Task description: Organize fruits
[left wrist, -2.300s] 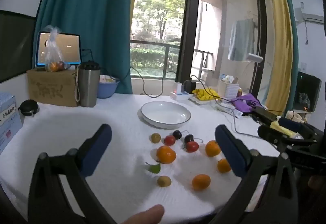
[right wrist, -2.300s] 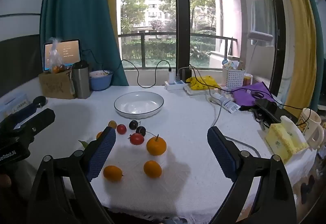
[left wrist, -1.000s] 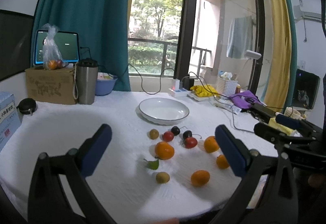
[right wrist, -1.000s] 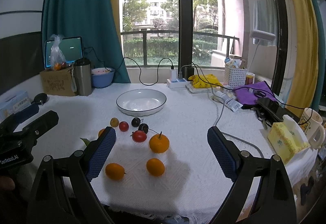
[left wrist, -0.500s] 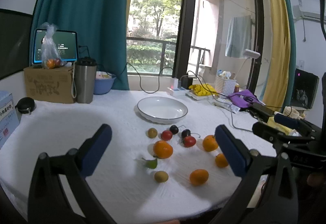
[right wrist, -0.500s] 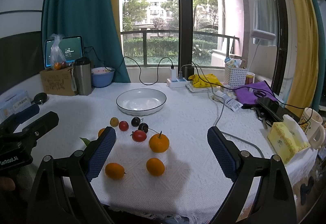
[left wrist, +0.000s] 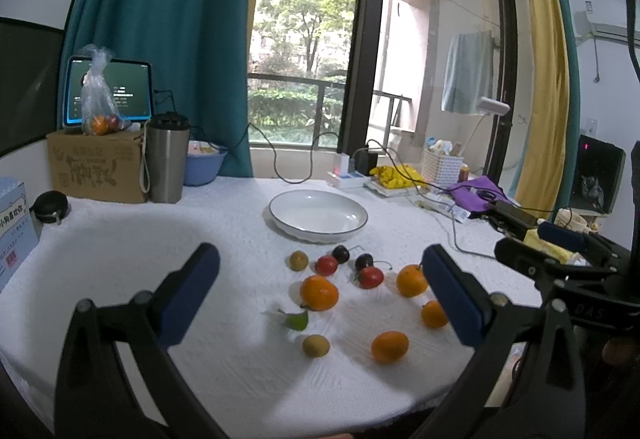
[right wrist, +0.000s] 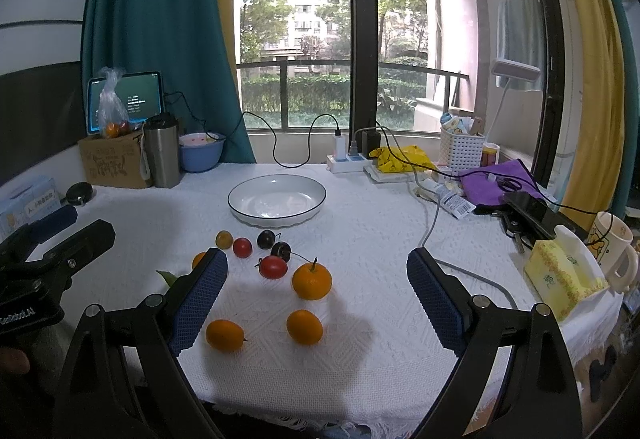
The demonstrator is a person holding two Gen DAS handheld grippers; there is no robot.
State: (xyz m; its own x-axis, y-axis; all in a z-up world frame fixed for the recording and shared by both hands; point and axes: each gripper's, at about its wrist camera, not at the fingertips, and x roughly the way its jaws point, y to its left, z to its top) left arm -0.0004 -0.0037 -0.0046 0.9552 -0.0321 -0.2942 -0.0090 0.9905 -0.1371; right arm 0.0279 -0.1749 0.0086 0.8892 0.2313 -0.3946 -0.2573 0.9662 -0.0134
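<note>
- So my left gripper [left wrist: 320, 289] is spread wide, holding nothing.
- Right gripper [right wrist: 318, 293] gapes too, empty.
- Fruits [right wrist: 311, 281] sit scattered near the bare plate [right wrist: 240, 206].

Daylight floods through the tall glass window [right wrist: 360, 51], overexposing the outdoors. Soft shadows fall forward across the white cloth-covered bench [right wrist: 380, 239]. Both views stay sharp, with fisheye bending and dark corners.

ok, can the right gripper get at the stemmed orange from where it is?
Probably yes. The right gripper is open and empty, and the stemmed orange sits between its fingers' line of sight on the tablecloth. The red cherry tomato lies close beside it and could get nudged.
</note>
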